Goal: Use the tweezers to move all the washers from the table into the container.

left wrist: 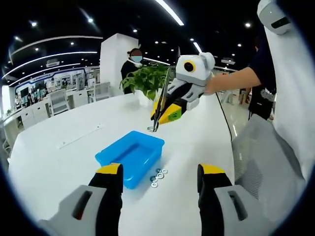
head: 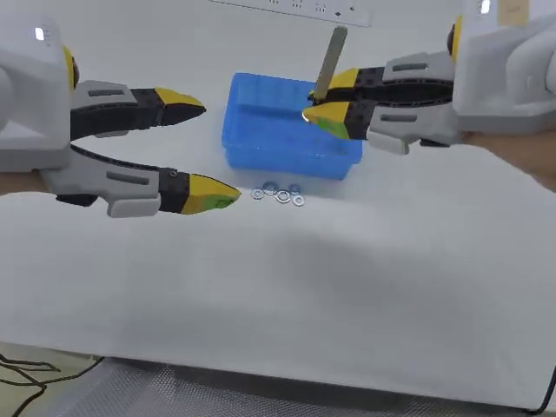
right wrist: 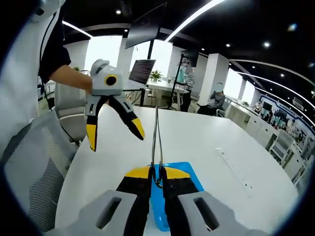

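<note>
Several small metal washers (head: 280,193) (left wrist: 158,176) lie on the white table just in front of a blue container (head: 287,139) (left wrist: 129,153) (right wrist: 158,209). My right gripper (head: 314,106) (left wrist: 165,115) (right wrist: 156,172) is shut on thin metal tweezers (head: 331,54) (left wrist: 161,101) (right wrist: 156,132), held nearly upright over the container's right part. A small ring seems to hang at the tweezers' lower tip in the left gripper view. My left gripper (head: 213,152) (left wrist: 160,177) (right wrist: 115,139) is open and holds nothing, hovering left of the container and the washers.
The table (head: 287,287) is covered in white cloth, with a front edge near the bottom of the head view. A white power strip (head: 295,7) lies at the back. Behind the table stand a potted plant (left wrist: 145,81) and a person.
</note>
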`<state>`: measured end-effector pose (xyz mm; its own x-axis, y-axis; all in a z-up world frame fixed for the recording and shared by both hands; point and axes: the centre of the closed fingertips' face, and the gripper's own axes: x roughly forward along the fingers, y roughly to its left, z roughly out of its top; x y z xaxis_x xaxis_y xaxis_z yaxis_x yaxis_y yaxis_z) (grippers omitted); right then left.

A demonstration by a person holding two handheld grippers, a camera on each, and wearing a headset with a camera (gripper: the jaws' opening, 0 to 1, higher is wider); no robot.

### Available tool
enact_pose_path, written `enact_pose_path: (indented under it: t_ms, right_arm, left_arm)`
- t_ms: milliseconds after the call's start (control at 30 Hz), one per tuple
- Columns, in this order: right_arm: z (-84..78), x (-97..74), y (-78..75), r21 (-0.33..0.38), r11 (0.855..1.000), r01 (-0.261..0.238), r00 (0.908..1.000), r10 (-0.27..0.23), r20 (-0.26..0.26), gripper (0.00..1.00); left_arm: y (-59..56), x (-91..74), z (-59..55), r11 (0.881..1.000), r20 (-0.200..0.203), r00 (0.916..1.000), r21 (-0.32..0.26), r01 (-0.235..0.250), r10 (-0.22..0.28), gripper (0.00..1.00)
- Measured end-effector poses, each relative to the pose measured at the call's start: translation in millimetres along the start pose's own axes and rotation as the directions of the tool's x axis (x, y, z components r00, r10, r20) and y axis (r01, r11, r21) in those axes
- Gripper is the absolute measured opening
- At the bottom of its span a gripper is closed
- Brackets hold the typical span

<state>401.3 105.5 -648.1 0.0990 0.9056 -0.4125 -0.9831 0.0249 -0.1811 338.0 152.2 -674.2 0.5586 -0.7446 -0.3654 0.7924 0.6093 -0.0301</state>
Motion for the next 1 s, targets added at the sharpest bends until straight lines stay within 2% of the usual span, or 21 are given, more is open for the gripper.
enact_pose_path:
  t_ms: [33,67,267,400,500,567,767,1000]
  right_arm:
    - [-3.1,0.9,-9.6,-0.031,1.000,0.003,0.9999,-0.004,-0.012,0.09]
    - [-3.6,1.6,-12.8,-0.049,0.999,0.004,0.9998,-0.005,-0.021,0.09]
    - [-10.6,15.5,-28.6,-0.051,0.999,-0.009,0.9995,0.008,-0.030,0.09]
    - [-24.7,29.6,-41.7,-0.045,0.999,-0.009,0.9993,0.007,-0.035,0.09]
    - [-40.9,42.6,-49.6,-0.028,0.999,-0.017,0.9989,0.015,-0.043,0.09]
    - [-54.1,52.3,-51.7,-0.020,0.999,-0.033,0.9978,0.032,-0.058,0.09]
    - [-77.9,73.9,-46.2,0.006,0.997,-0.074,0.9940,0.075,-0.080,0.09]
    - [-90.2,83.2,-37.7,0.042,0.995,-0.089,0.9925,0.092,-0.081,0.10]
  left_arm:
    - [0.9,-0.1,0.1,1.000,0.002,1.0000,-0.001,-0.004,0.004,0.66]
    - [1.6,-0.2,0.1,1.000,0.005,1.0000,-0.003,-0.007,0.007,0.66]
    - [4.8,0.1,-0.7,1.000,0.015,0.9997,-0.013,-0.018,0.018,0.66]
    - [8.7,-1.5,-2.3,0.999,0.023,0.9992,-0.026,-0.033,0.033,0.66]
    - [12.0,-3.7,-5.7,0.998,0.025,0.9988,-0.040,-0.042,0.043,0.66]
    - [14.7,-5.2,-9.6,0.997,0.024,0.9983,-0.051,-0.051,0.052,0.66]
    - [20.4,-7.8,-24.3,0.993,0.013,0.9971,-0.096,-0.073,0.075,0.67]
    - [20.7,-8.6,-38.8,0.986,-0.002,0.9957,-0.138,-0.092,0.092,0.67]
